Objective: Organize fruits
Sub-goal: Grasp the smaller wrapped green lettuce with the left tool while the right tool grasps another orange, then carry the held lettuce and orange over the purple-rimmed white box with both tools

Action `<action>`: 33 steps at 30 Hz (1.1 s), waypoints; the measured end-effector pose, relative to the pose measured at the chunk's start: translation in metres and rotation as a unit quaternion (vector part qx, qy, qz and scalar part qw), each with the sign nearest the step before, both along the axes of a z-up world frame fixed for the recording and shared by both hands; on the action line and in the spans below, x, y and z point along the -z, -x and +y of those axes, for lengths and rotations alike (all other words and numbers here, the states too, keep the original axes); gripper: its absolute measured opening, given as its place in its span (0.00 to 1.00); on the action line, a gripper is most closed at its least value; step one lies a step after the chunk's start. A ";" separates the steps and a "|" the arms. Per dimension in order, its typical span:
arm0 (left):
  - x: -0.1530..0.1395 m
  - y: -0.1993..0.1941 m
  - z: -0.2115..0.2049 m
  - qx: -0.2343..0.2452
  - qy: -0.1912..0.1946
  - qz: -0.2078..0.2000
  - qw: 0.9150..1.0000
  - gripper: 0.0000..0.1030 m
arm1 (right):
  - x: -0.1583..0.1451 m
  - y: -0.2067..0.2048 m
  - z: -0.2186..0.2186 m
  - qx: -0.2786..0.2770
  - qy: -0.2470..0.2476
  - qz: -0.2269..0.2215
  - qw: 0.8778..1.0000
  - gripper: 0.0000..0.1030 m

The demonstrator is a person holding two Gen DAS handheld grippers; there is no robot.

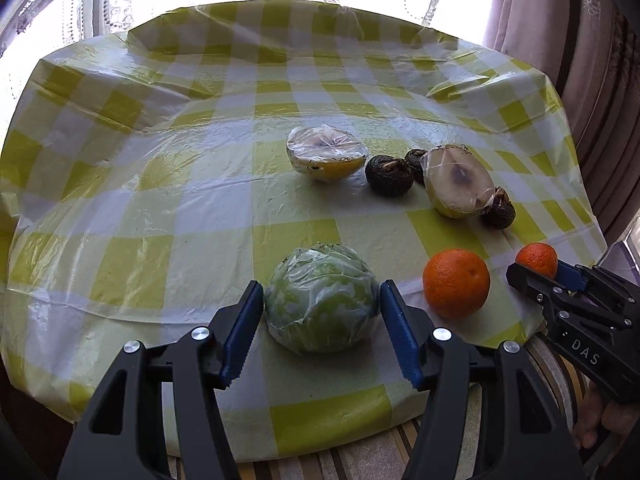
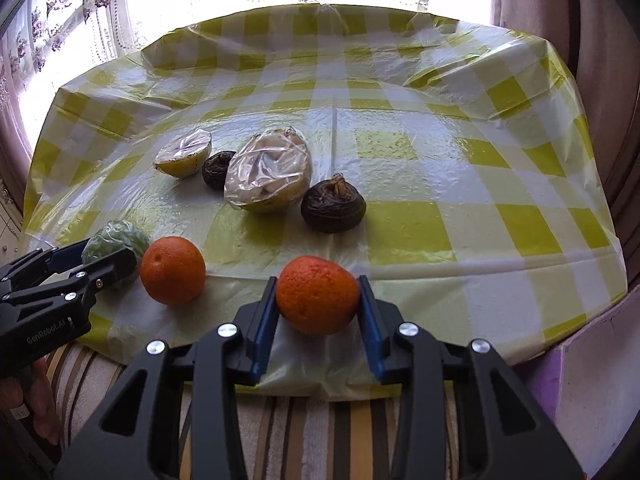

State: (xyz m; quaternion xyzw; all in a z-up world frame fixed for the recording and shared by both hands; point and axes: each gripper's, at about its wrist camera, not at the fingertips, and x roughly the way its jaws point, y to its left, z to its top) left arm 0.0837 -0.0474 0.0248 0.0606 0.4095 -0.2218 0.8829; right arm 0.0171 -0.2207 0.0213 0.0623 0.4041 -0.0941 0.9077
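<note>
- The right gripper (image 2: 318, 300) was clamped on a small orange (image 2: 317, 295) at the desk's (image 2: 400, 160) near edge; a loosened grip could roll it off.
- The left gripper (image 1: 322, 316) stood apart around the wrapped green fruit (image 1: 322, 306), pads barely clear; slippery film could let it squirt free.

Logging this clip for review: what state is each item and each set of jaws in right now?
Left gripper: jaws either side of the wrapped green fruit, small gaps showing, fruit on the tablecloth.
Right gripper: jaws shut on the small orange.
Larger orange: free, resting on the cloth.
Two cut yellow halves: film-wrapped, resting.
Dark round fruits: unwrapped, resting.
</note>
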 end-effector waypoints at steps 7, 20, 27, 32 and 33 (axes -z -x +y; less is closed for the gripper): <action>0.004 0.004 -0.008 0.001 -0.030 -0.009 1.000 0.59 | 0.001 0.000 0.001 -0.001 0.004 0.002 1.000 0.45; -0.002 0.012 -0.001 -0.021 -0.032 -0.030 0.999 0.56 | -0.002 0.005 0.000 -0.012 -0.008 -0.007 1.000 0.36; -0.012 0.022 -0.001 -0.026 -0.030 -0.046 0.998 0.56 | -0.008 0.015 -0.002 -0.016 -0.032 -0.018 0.999 0.36; -0.019 0.028 -0.001 -0.026 -0.026 -0.055 0.998 0.56 | -0.015 0.023 -0.005 -0.029 -0.071 -0.029 0.997 0.36; -0.020 0.029 -0.002 -0.025 -0.025 -0.055 0.998 0.56 | -0.016 0.025 -0.005 -0.029 -0.074 -0.029 0.996 0.36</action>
